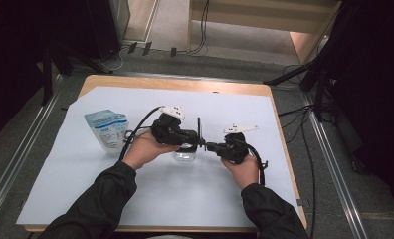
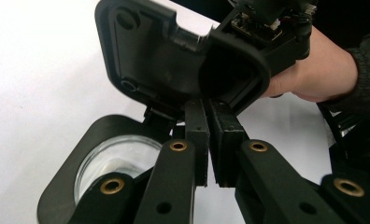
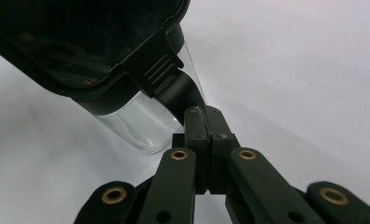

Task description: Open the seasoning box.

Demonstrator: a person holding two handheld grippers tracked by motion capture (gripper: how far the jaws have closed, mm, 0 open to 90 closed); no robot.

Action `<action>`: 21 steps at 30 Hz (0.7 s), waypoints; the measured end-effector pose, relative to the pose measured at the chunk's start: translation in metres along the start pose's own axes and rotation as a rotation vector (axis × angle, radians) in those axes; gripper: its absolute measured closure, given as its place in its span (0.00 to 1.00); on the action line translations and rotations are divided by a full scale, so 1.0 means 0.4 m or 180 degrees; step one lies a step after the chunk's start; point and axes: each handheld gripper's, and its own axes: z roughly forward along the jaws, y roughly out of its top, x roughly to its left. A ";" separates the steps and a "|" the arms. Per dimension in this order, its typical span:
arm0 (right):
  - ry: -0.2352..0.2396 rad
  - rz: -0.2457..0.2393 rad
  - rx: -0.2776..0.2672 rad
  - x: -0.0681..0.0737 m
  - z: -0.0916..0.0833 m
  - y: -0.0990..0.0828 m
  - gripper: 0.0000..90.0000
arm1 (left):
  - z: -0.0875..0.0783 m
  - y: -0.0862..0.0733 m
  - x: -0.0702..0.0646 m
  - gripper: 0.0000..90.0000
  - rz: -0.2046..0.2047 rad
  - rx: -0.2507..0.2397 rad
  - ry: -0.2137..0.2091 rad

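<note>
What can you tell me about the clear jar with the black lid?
The jar is a small clear container, glass or clear plastic by its look, and it stands on the white sheet between the two hands. It has a black rim and a hinged black lid, which is flipped open and stands upright. The left gripper is shut on the lid's edge. The right gripper is shut on a black tab at the rim.

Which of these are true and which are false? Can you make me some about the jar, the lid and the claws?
1. The jar is clear glass. True.
2. The lid is closed flat on the jar. False: it is flipped up, open.
3. The left claw pinches the lid's edge. True.
4. The blue-and-white pouch lies inside the jar. False: it lies on the white sheet, to the jar's left.
5. The right claw is wide open. False: it is shut.
</note>
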 end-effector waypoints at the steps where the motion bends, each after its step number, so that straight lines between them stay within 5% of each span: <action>1: -0.0010 -0.0015 0.0004 0.000 0.002 0.001 1.00 | 0.003 0.001 0.000 0.98 -0.0020 -0.0009 0.0006; 21: -0.0047 -0.0009 0.0006 -0.001 0.012 0.008 1.00 | 0.043 0.010 0.012 0.97 -0.0083 0.0053 0.0049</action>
